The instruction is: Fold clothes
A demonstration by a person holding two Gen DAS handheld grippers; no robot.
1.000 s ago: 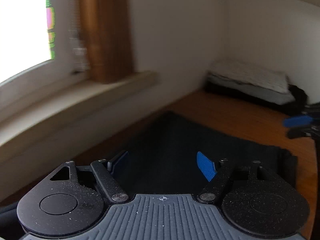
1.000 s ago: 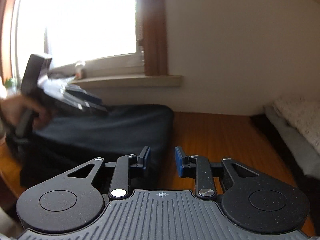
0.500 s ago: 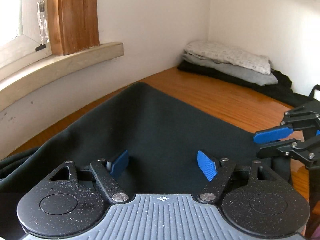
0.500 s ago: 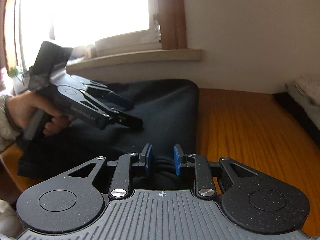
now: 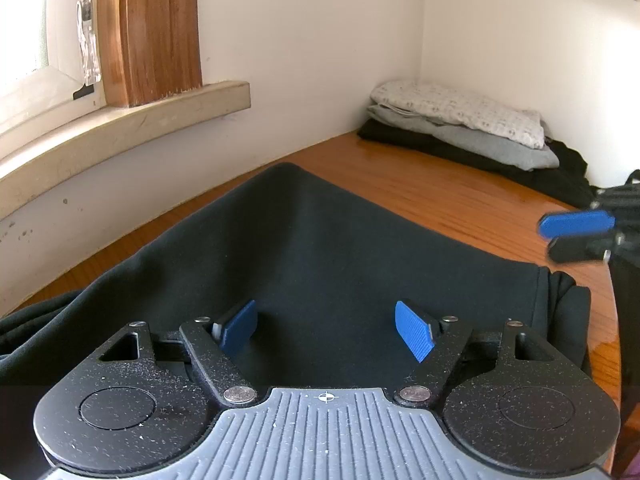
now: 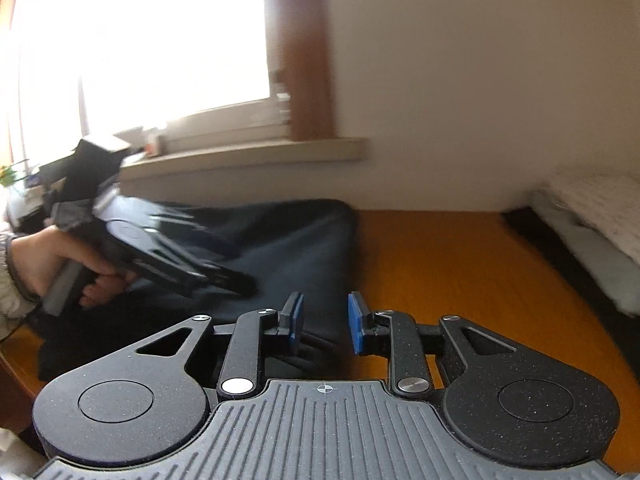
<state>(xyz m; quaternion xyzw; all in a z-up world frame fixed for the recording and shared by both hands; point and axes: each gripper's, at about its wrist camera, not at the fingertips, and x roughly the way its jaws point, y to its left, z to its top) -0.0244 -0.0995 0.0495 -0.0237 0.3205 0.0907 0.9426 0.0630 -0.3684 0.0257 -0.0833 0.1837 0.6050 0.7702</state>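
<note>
Here, a dark navy fabric garment [image 5: 320, 256] lies on the glossy orange-brown wooden table [image 5: 460, 196].
Left gripper [image 5: 326, 330] spread wide above it; right gripper [image 6: 325, 322] narrowly parted, pinching nothing.

The dark garment [image 5: 320, 256] is a soft, matt knit cloth, smooth on top and bunched into folds at the table's near edge. The table [image 5: 440, 192] is orange-brown wood with visible grain and a glossy varnish. In the far corner, the stack of folded clothes [image 5: 460, 128] is matt cloth: pale printed, grey and black. The left gripper [image 5: 326, 330] is speckled matt black plastic with ribbed blue pads [image 5: 414, 334], a ridged grey housing and shiny metal pivot screws. The window sill [image 5: 120, 136] looks painted and scuffed.
</note>
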